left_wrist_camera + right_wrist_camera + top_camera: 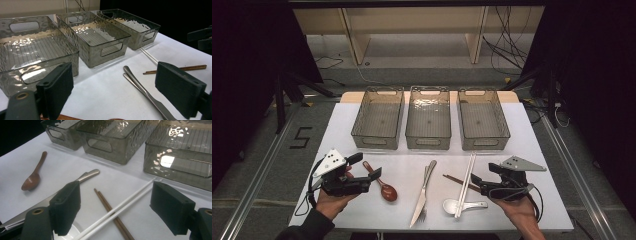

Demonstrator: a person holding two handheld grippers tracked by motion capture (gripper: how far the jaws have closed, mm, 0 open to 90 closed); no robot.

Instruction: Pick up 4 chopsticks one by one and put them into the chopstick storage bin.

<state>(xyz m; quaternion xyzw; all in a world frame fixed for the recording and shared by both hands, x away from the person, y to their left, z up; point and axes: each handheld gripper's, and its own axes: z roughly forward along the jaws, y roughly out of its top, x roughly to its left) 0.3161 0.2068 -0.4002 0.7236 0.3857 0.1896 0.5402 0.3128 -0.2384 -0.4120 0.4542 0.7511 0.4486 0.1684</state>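
Left claw [368, 166]: jaws wide apart, nothing between them, nothing touched. Held low over the near left part of the counter [362, 210], jaws aimed toward the bins.

Wooden spoon [382, 183] just beside the left claw, on its inner side. Dark red-brown, smooth; oval bowl nearer the person, thin handle running up and away toward the left claw's jaws. Long axis diagonal.

Right claw [479, 182]: jaws likewise spread wide, empty, clear of everything. Its jaws point inward, toward the middle of the counter.

Just ahead of the right claw: white chopsticks [465, 184], a slim straight pair, long axis near-vertical in the high view, far tips toward the right-hand bin. Brown chopsticks [112, 215] cross under them, dark wood, slanting toward the right claw. White spoon [460, 205], glossy ceramic shape, bowl away from the right claw, handle toward it.

Between the two claws: knife and fork [424, 190], brushed metal, lying together, handles toward the bins.

Beyond both claws: three bins [428, 120], smoky clear plastic, rippled walls, cut-out handles, side by side.
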